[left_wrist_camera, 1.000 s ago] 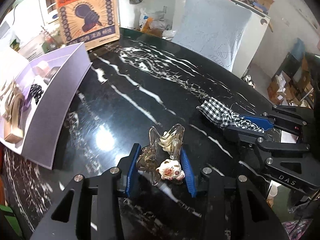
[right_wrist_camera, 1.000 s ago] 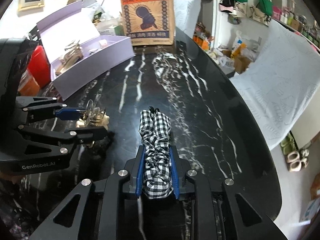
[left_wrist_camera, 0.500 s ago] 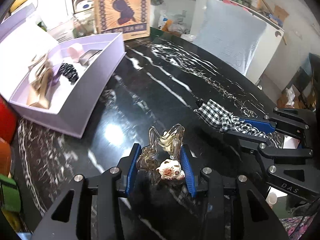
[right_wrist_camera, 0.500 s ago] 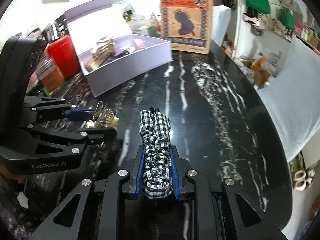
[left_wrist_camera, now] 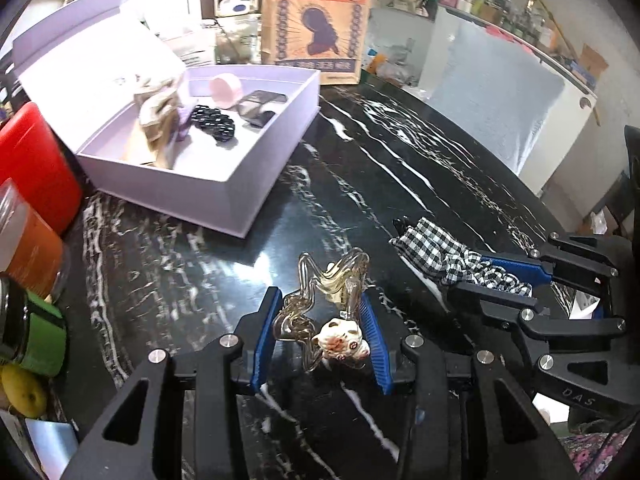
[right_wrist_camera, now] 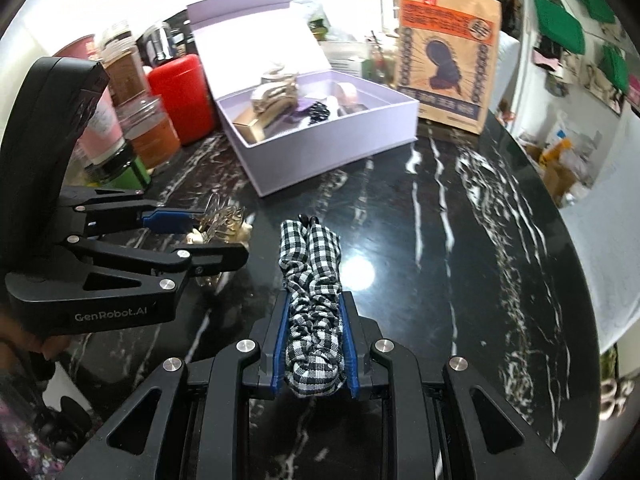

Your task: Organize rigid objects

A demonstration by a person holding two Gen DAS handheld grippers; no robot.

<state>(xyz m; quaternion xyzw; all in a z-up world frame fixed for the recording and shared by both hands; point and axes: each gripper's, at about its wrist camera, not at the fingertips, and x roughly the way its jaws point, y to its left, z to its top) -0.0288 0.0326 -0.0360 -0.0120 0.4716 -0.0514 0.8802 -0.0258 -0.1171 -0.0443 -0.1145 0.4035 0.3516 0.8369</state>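
Observation:
My left gripper (left_wrist_camera: 320,308) is shut on a clear wavy hair clip with a small cat charm (left_wrist_camera: 328,312), held above the black marble table (left_wrist_camera: 360,184). It also shows in the right wrist view (right_wrist_camera: 208,228). My right gripper (right_wrist_camera: 314,308) is shut on a black-and-white checked scrunchie (right_wrist_camera: 312,280), which also shows in the left wrist view (left_wrist_camera: 444,252). An open lilac box (left_wrist_camera: 224,184) stands at the far left of the table and holds several hair accessories. In the right wrist view the box (right_wrist_camera: 332,156) is straight ahead.
A brown paper bag (right_wrist_camera: 444,64) stands behind the box. A red canister (right_wrist_camera: 180,96), jars (right_wrist_camera: 148,136) and a green container (left_wrist_camera: 40,332) crowd the table's left edge. The table's curved edge (right_wrist_camera: 580,280) runs along the right.
Both grippers have swung left with their loads, bringing the lilac box nearer and more central in both views. Neither grip has changed.

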